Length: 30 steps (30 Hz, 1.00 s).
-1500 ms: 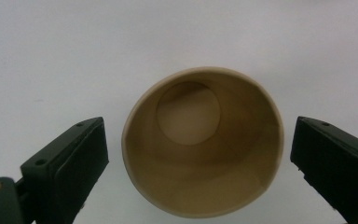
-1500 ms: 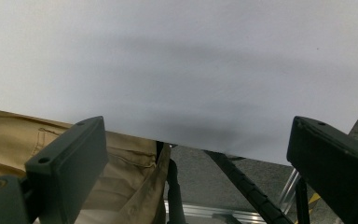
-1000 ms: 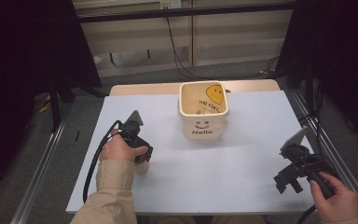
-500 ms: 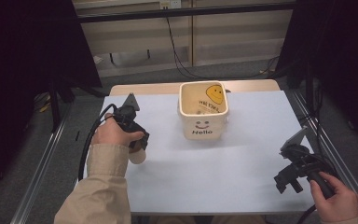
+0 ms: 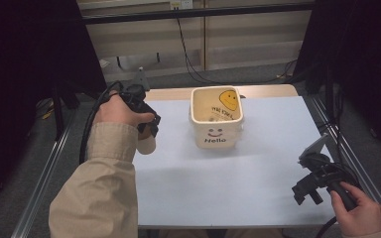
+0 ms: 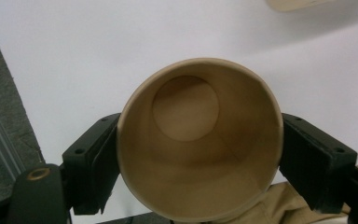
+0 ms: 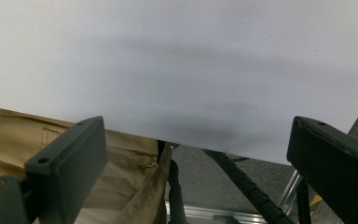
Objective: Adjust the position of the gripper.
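A tan paper cup sits upright between the black jaws of my left gripper, its empty inside facing the camera. In the high view my left gripper holds the cup above the white table sheet, left of a cream tub with a smile and "Hello" on its front. The tub stands at the back middle, a yellow smiley showing inside it. Near the front right corner my right gripper is held low and open, and in its own view the right gripper has nothing between its jaws.
Metal rails run along both long sides of the table, with dark floor beyond. A cable loops from the left gripper past the tan sleeve. Tan cloth lies below the table's front edge in the right gripper view.
The left hand has lifted the paper cup off the sheet and carried it up and toward the back of the table. The right hand has stayed where it was.
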Each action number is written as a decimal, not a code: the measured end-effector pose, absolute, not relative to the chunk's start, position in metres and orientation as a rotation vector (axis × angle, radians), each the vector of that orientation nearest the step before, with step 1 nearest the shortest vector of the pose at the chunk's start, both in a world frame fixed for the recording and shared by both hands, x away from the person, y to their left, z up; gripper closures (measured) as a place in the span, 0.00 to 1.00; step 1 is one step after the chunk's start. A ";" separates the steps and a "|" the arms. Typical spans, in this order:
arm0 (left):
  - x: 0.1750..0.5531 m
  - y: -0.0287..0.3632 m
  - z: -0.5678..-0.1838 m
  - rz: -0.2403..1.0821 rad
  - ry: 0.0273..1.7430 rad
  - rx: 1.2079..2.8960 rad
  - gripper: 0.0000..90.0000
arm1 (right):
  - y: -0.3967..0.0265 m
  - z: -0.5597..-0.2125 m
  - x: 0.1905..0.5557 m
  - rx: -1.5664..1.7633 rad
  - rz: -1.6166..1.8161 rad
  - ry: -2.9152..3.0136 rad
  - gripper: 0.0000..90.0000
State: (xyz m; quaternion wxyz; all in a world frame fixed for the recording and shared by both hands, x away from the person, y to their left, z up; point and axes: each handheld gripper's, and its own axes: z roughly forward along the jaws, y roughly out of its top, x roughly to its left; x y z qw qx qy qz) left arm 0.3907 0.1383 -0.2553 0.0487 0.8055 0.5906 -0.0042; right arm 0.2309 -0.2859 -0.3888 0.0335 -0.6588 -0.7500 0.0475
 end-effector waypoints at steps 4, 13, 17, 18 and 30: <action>0.395 0.134 -0.244 -0.003 1.792 2.466 0.21 | -0.286 -0.389 0.231 -2.026 0.146 -2.307 0.06; 0.408 0.122 -0.221 -0.039 1.747 2.482 0.21 | -0.286 -0.389 0.231 -2.028 0.143 -2.304 0.06; 0.413 0.119 -0.215 -0.043 1.735 2.501 0.21 | -0.285 -0.389 0.231 -2.034 0.142 -2.292 0.06; 0.414 0.118 -0.213 -0.044 1.738 2.499 0.21 | -0.286 -0.389 0.232 -2.028 0.143 -2.303 0.06; 0.430 0.111 -0.197 -0.058 1.758 2.474 0.21 | -0.286 -0.390 0.232 -2.020 0.145 -2.302 0.06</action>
